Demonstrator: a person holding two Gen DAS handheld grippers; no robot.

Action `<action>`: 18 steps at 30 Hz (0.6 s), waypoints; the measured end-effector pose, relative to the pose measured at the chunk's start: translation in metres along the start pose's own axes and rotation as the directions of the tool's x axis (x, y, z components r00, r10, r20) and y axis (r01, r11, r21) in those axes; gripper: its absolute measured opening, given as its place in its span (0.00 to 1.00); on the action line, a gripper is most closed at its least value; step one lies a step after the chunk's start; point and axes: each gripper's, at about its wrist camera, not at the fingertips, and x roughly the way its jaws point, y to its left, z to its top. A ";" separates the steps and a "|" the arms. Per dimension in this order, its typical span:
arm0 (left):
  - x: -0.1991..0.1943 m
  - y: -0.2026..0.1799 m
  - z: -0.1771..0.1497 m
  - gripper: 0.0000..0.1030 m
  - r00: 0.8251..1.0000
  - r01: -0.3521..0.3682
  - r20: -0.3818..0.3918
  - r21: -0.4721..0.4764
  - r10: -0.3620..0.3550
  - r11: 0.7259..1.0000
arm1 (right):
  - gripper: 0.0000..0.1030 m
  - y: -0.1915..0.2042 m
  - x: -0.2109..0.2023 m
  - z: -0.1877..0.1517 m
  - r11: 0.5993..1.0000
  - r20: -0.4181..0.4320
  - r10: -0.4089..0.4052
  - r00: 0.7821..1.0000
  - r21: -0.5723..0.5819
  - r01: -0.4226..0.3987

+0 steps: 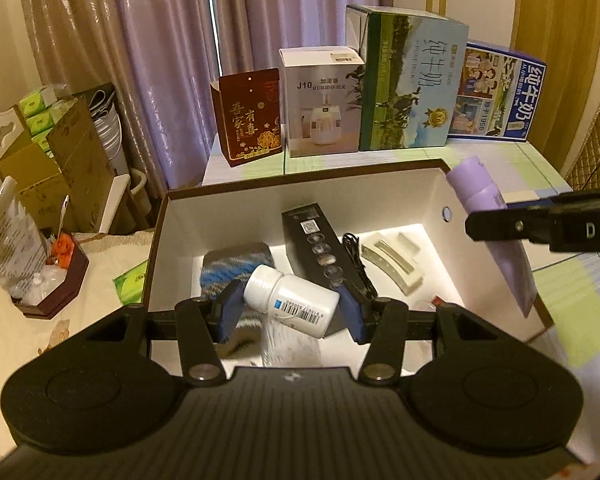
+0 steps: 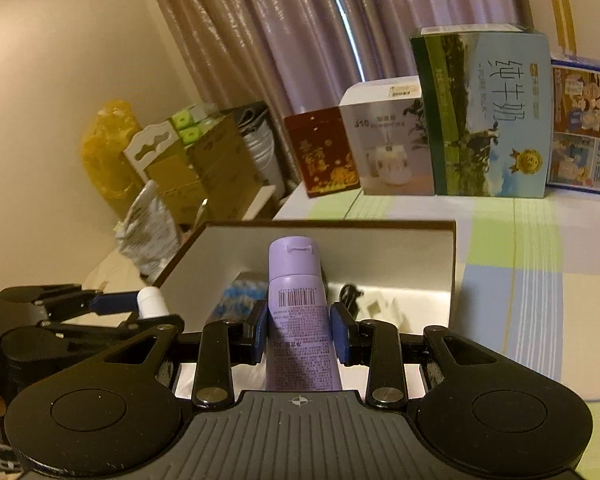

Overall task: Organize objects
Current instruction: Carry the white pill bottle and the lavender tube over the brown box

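Observation:
My left gripper (image 1: 290,306) is shut on a white pill bottle (image 1: 294,298), held tilted over the open white storage box (image 1: 420,184). Its cap also shows in the right wrist view (image 2: 152,300). My right gripper (image 2: 300,332) is shut on a purple tube (image 2: 298,312), cap pointing forward, above the box's near right rim (image 2: 324,226). In the left wrist view the tube (image 1: 480,192) and the right gripper hang over the box's right wall. Inside the box lie a black carton (image 1: 312,236), a knitted blue-grey cloth (image 1: 236,266), a black cable (image 1: 358,258) and a white plastic piece (image 1: 392,258).
Behind the box stand a red gift box (image 1: 252,116), a humidifier box (image 1: 322,104), a green milk carton case (image 1: 408,80) and a blue milk case (image 1: 496,92). Cardboard boxes (image 1: 56,160) and a tray of oddments (image 1: 56,276) sit at the left. A checked cloth (image 2: 520,280) covers the table.

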 end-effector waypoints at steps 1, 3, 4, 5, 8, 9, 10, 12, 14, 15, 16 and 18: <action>0.004 0.002 0.002 0.46 1.000 -0.001 -0.003 0.003 0.001 1.000 | 0.30 -0.001 0.004 0.003 1.000 0.000 -0.007 1.000 0.002 0.007; 0.013 0.007 0.007 0.46 1.000 -0.001 -0.005 0.009 0.001 1.000 | 0.30 -0.001 0.012 0.008 1.000 0.000 -0.023 1.000 -0.002 0.023; 0.017 0.010 0.009 0.46 1.000 -0.002 -0.007 0.012 0.002 1.000 | 0.30 -0.001 0.016 0.011 1.000 -0.001 -0.030 1.000 -0.003 0.030; 0.022 0.012 0.011 0.46 1.000 -0.002 -0.008 0.015 0.002 1.000 | 0.30 -0.001 0.020 0.013 0.999 -0.003 -0.038 0.999 -0.005 0.038; 0.035 0.020 0.017 0.45 1.000 -0.001 -0.019 0.011 0.002 1.000 | 0.30 -0.002 0.033 0.018 0.998 -0.009 -0.060 0.998 -0.015 0.060; 0.039 0.023 0.018 0.46 1.000 -0.001 -0.023 0.009 0.001 1.000 | 0.30 -0.003 0.038 0.019 0.998 -0.014 -0.064 0.998 -0.014 0.064; 0.043 0.026 0.019 0.46 1.000 -0.001 -0.027 0.009 0.002 1.000 | 0.30 -0.003 0.042 0.020 0.998 -0.018 -0.068 0.998 -0.013 0.068; 0.051 0.030 0.021 0.46 0.999 0.000 -0.035 0.012 0.001 1.000 | 0.30 -0.003 0.051 0.021 0.997 -0.028 -0.078 0.997 -0.019 0.077; 0.057 0.033 0.022 0.45 0.999 0.002 -0.044 0.015 -0.001 1.000 | 0.30 -0.004 0.061 0.022 0.996 -0.036 -0.088 0.995 -0.027 0.087; 0.060 0.034 0.022 0.46 0.999 0.004 -0.048 0.017 -0.003 1.000 | 0.30 -0.004 0.065 0.022 0.996 -0.042 -0.090 0.995 -0.028 0.089; 0.063 0.035 0.022 0.46 0.999 0.006 -0.051 0.018 -0.005 1.000 | 0.30 -0.004 0.069 0.022 0.996 -0.046 -0.091 0.995 -0.028 0.090; 0.067 0.038 0.022 0.46 0.998 0.010 -0.058 0.019 -0.009 1.000 | 0.30 -0.005 0.077 0.022 0.995 -0.058 -0.098 0.993 -0.028 0.097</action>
